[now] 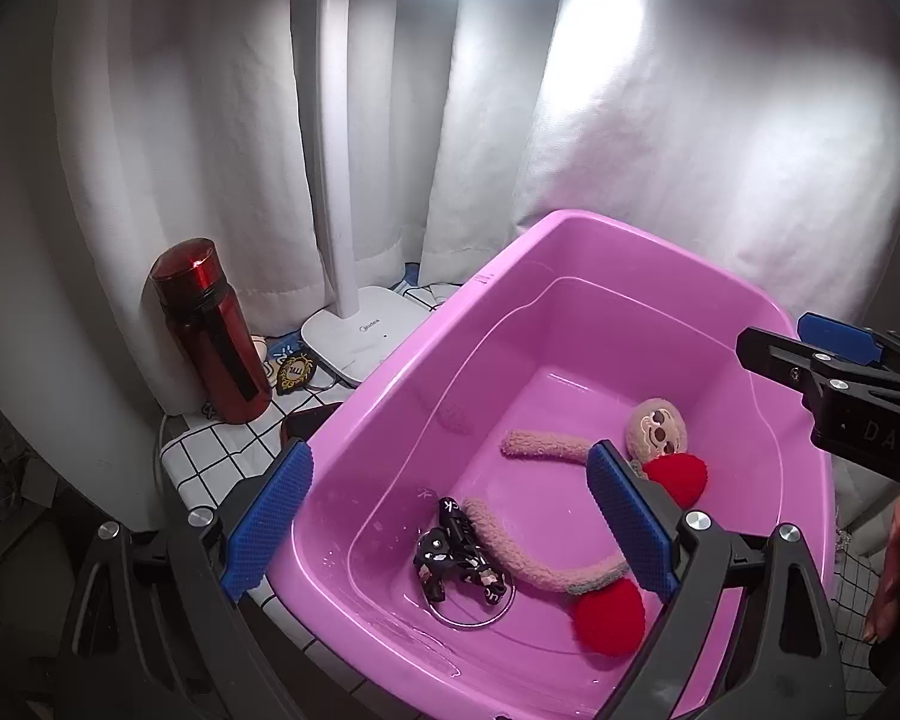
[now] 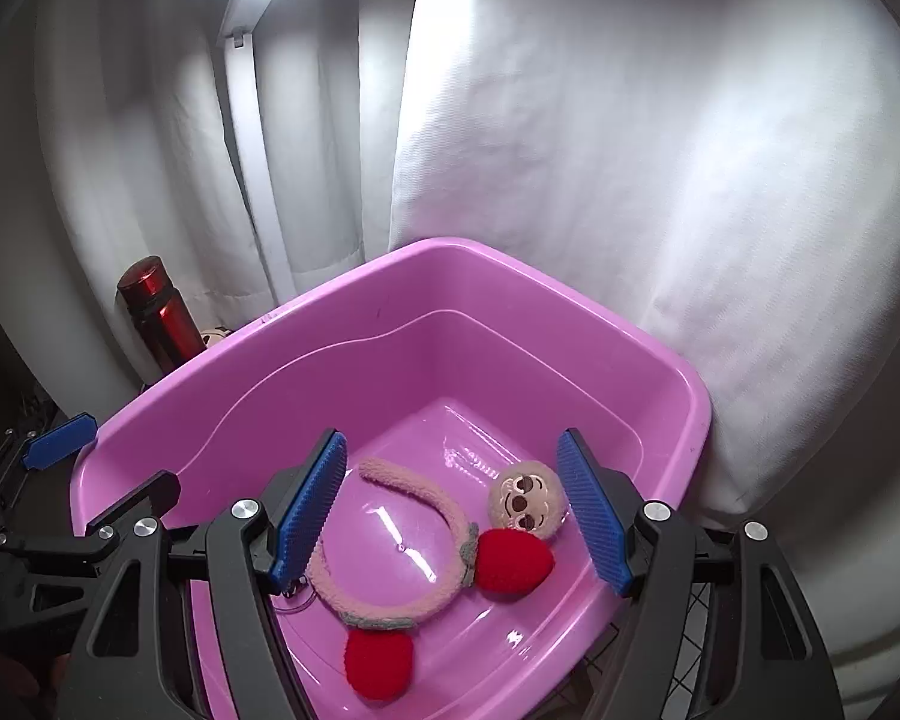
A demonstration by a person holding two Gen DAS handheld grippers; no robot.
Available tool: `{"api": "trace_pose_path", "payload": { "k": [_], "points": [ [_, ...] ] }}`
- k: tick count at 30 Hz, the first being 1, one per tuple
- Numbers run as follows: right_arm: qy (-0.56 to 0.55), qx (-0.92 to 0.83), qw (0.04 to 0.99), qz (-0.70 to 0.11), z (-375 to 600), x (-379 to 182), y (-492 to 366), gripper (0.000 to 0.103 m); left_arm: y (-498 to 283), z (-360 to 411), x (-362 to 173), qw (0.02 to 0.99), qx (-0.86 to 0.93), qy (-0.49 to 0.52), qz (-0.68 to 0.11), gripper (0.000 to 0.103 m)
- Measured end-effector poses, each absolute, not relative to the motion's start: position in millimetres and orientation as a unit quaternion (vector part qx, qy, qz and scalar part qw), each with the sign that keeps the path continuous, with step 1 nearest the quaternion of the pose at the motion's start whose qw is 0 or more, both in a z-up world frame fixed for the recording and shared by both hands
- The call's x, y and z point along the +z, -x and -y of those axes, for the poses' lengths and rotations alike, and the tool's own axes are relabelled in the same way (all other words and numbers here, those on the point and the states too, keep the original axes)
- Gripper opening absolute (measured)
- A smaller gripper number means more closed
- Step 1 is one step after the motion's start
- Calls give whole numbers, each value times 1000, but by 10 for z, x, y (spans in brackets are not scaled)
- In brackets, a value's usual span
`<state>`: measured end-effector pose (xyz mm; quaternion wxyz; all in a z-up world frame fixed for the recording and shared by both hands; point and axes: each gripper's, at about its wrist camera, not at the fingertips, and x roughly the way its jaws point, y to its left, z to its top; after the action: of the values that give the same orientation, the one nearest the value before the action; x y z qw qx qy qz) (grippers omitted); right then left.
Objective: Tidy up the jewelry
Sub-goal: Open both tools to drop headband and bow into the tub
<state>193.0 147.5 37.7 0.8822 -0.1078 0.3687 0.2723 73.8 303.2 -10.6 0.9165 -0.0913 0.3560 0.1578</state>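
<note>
Both the left gripper and the right gripper are hanging spread and empty over the pink tub. The plush headband and what looks like a black hair clip are lying on its floor near the front wall. Reaching in, a finger is risking catching the rim and tipping the tub.

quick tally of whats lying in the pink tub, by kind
Fuzzy beige plush headband with red pom-poms and a small face: 1
Black hair tie with white print: 1
Thin clear ring: 1
Total in the pink plastic tub: 3
</note>
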Motion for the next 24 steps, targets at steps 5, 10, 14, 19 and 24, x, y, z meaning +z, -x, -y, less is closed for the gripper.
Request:
{"api": "trace_pose_path", "payload": {
  "k": [5,10,14,19,24],
  "points": [
    [106,273,882,-369,-1437,382,-1861,69,-675,-2994,-82,916,158,90,-358,91],
    [98,277,883,-366,-1375,415,-1774,69,-600,-2958,-14,917,160,86,-355,91],
    [94,278,885,-361,-1305,461,-1686,69,-529,-2919,61,920,159,85,-349,91],
    [88,276,889,-353,-1169,525,-1540,69,-446,-2831,146,923,155,79,-342,91],
    [81,267,894,-352,-967,567,-1406,69,-381,-2704,220,928,145,78,-335,92]
  ]
}}
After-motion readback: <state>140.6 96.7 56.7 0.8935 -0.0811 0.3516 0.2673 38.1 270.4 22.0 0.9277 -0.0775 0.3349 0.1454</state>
